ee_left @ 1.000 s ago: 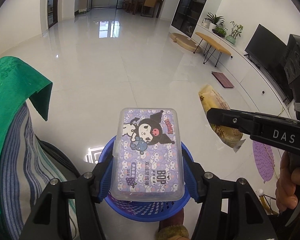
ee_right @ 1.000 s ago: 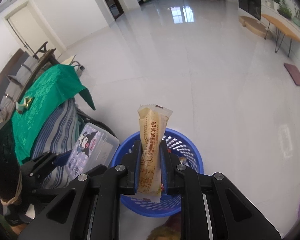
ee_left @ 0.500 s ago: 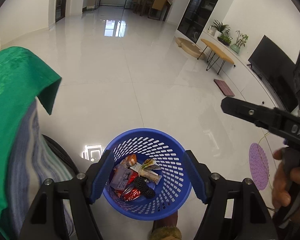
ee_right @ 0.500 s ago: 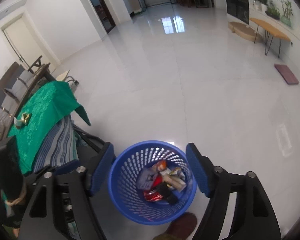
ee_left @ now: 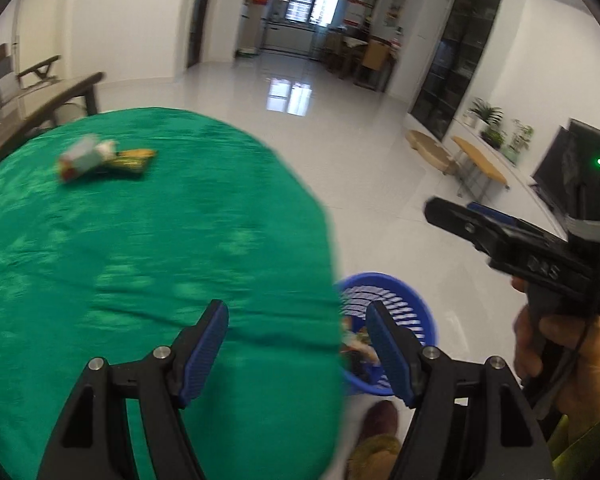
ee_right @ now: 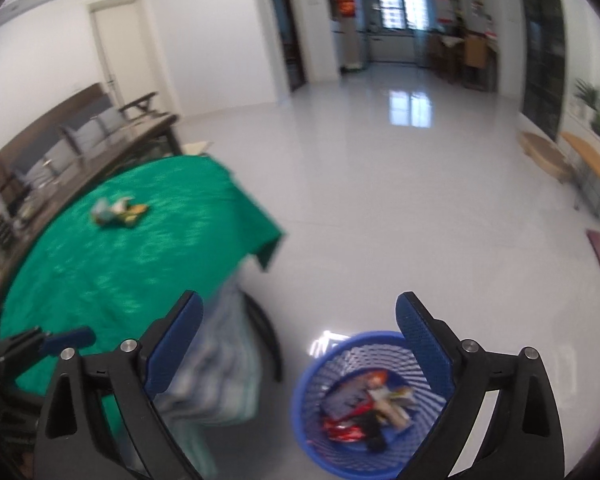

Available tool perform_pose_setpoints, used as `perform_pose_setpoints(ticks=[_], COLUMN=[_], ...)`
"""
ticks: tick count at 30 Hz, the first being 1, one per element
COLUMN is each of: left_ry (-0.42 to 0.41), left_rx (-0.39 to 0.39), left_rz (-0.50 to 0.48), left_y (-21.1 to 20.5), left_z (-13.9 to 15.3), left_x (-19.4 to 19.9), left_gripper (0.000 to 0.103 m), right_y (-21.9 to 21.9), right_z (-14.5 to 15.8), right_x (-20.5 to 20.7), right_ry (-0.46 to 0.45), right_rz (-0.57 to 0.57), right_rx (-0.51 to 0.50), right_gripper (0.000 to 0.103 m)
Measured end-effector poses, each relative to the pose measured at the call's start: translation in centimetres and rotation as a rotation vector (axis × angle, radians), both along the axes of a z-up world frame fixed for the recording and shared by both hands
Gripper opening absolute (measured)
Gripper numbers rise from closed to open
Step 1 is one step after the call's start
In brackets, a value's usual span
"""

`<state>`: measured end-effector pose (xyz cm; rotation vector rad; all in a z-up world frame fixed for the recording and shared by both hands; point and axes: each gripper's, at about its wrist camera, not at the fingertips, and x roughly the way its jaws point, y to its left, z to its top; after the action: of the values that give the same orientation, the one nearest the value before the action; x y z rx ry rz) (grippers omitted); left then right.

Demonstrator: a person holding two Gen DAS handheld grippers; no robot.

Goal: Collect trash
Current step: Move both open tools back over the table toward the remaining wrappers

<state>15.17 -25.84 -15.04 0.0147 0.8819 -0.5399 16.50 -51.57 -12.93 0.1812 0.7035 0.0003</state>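
Observation:
A blue mesh basket (ee_right: 342,364) stands on the floor beside the table and holds several wrappers (ee_right: 370,406); it also shows in the left wrist view (ee_left: 414,306). A small pile of trash (ee_left: 100,158) lies on the far side of the green tablecloth (ee_left: 140,256); the same trash pile shows in the right wrist view (ee_right: 118,210). My left gripper (ee_left: 296,316) is open and empty over the table's near edge. My right gripper (ee_right: 300,308) is open and empty above the floor between table and basket. Both views are motion-blurred.
A dark wooden bench (ee_right: 84,132) stands behind the table. A low wooden table (ee_left: 480,160) and plants stand along the right wall. A foot in a brown slipper (ee_left: 380,420) is next to the basket. White tiled floor (ee_right: 400,208) stretches ahead.
One second ago the left gripper held a purple box and the right a snack wrapper. Both opened over the basket and dropped them. Both grippers have since swung up and left toward the table.

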Motion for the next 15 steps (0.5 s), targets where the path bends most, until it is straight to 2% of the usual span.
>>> perform_pose_setpoints(ticks=[4,7,11,15], left_ry=[-0.005,-0.004,-0.009,-0.021], left_rx=[0.052,0.079,0.121,0.137], left_rz=[0.108,0.153,0.138,0.128], left_y=[6.4,10.1,11.9,13.0], left_z=[-0.4,-0.7,-0.7,-0.8], left_x=[2.7,5.5,9.7,14.4], left_gripper=[0.073,0.073,0.073,0.073], right_y=[6.9,11.1,16.3,18.9], right_z=[-0.6,-1.5,-2.8,-3.5], right_x=[1.5,2.1,2.6,3.3], right_ry=[0.007,0.021,0.042,0.047], right_rz=[0.147,0.247,0.389,0.439], right_rx=[-0.034,-0.044,-0.06,-0.117], right_gripper=[0.098,0.098,0.098,0.098])
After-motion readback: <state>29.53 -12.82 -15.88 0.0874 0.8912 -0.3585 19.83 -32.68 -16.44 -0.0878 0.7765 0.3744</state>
